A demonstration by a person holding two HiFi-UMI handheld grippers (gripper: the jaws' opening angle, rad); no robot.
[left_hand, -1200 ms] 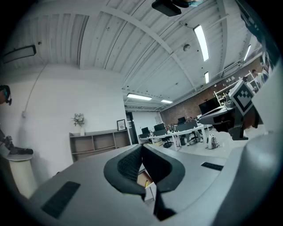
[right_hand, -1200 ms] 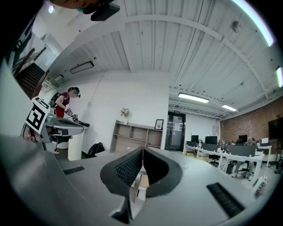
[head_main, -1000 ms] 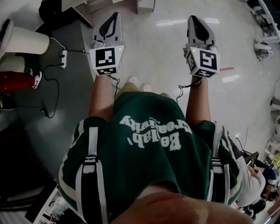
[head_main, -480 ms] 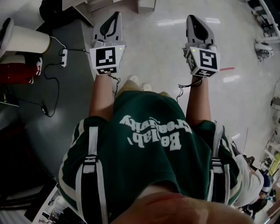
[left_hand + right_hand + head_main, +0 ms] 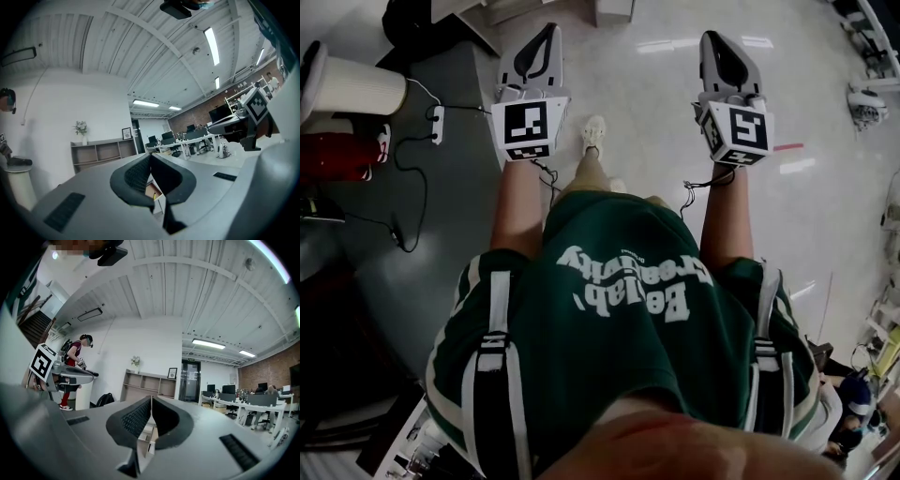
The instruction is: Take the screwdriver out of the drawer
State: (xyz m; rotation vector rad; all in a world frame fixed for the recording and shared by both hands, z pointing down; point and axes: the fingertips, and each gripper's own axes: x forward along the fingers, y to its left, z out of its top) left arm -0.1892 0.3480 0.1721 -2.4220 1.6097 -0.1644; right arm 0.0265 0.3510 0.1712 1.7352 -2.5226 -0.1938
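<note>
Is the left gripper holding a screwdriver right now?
No, the left gripper has its jaws closed together with nothing between them.

Glossy pale floor, open shelf, office desks

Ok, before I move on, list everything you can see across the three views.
Drawer cabinet: one, white, wooden inside, ahead past the fingers; contents too small to tell.
Shelf unit: one, brown-grey, against white wall.
Plant: one, green, atop shelf unit.
Framed picture: one, dark, above shelf unit's right end.
Desks: row, white, far right.
Pedestal: one, white, floor left.
Power strip: one, white, floor left.
Other person: one, red top, by pedestal.
Shirt: one, green, own.
Left gripper: grey, shut, empty.
Right gripper: grey, shut, empty.
</note>
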